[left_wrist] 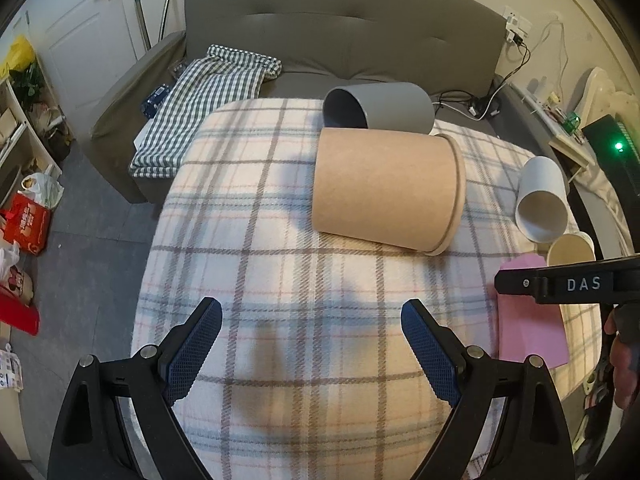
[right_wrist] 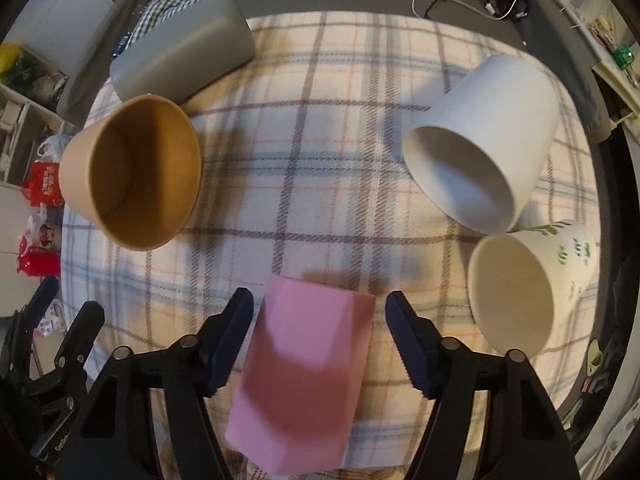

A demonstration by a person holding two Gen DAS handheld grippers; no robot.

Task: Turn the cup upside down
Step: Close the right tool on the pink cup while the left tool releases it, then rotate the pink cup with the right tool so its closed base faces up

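the right gripper (right_wrist: 320, 316) is spread wide around a faceted pink cup (right_wrist: 304, 384) lying between its ribbed dark fingers (right_wrist: 230, 340), no contact visible, on a plaid cloth (right_wrist: 320, 140). the left gripper (left_wrist: 311, 328), also wide, holds nothing; a smooth kraft paper cup (left_wrist: 384, 188) lies on its side ahead, touching a grey cup (left_wrist: 380, 106). only the right view shows the leaf-printed cup (right_wrist: 532, 284) clearly, beside a white cup (right_wrist: 480, 144).

Room: grey upholstered sofa (left_wrist: 344, 36) against pale wall, white door (left_wrist: 80, 32) at left, grey floor (left_wrist: 92, 240), plaid-covered table (left_wrist: 260, 220), checked cloth (left_wrist: 208, 92) on sofa.
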